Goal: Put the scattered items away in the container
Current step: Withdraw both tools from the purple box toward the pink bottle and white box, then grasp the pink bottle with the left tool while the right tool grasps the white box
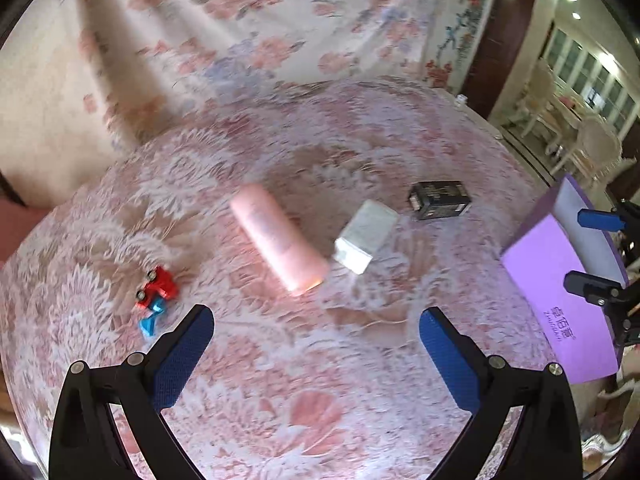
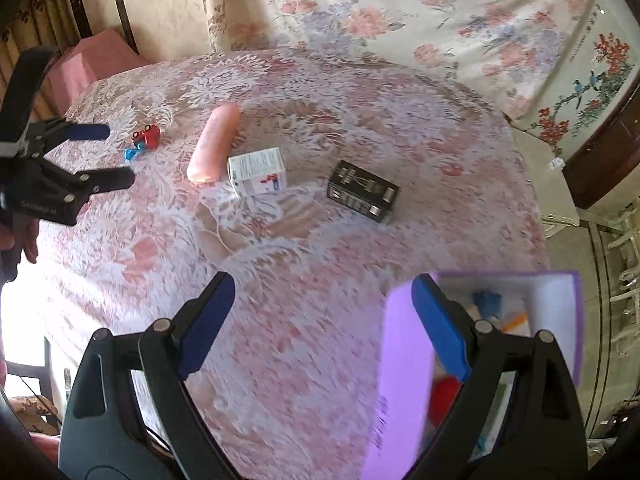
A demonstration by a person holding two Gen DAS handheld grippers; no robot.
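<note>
From the left wrist camera, the left gripper (image 1: pixel 316 334) hangs with its blue-padded fingers spread wide and nothing between them, above a round table under a pink and white lace-patterned cloth (image 1: pixel 280 380). Ahead of it and slightly left lies a pale pink cylindrical tube (image 1: pixel 278 238), its near end just beside a small white cardboard box (image 1: pixel 366 236); further ahead to the right, apart from both, sits a small black rectangular box (image 1: pixel 440 199). Near the left fingertip is a small red and blue toy vehicle (image 1: pixel 155 298). At far right stands the open purple cardboard container box (image 1: pixel 560 300), with the right gripper (image 1: pixel 596 252) over it. Bare cloth lies between the fingers and the items; behind the table hangs a floral fabric (image 1: pixel 280 12), and to the right the table edge drops toward a room with white chairs (image 1: pixel 576 136). From the right wrist camera, the right gripper (image 2: pixel 324 320) is likewise splayed open and empty, its right finger over the near wall of the container (image 2: pixel 400 360), which holds blurred red, blue and orange things. Ahead lie the black box (image 2: pixel 362 192), the white box (image 2: pixel 258 172), the pink tube (image 2: pixel 214 144) and the toy (image 2: pixel 144 138), in a row running left. The left gripper (image 2: pixel 116 156) shows at far left, just beside the toy, with a hand (image 2: pixel 28 240) behind it. The table edge curves off to the right beside a bird-and-blossom painted panel (image 2: pixel 580 96).
</note>
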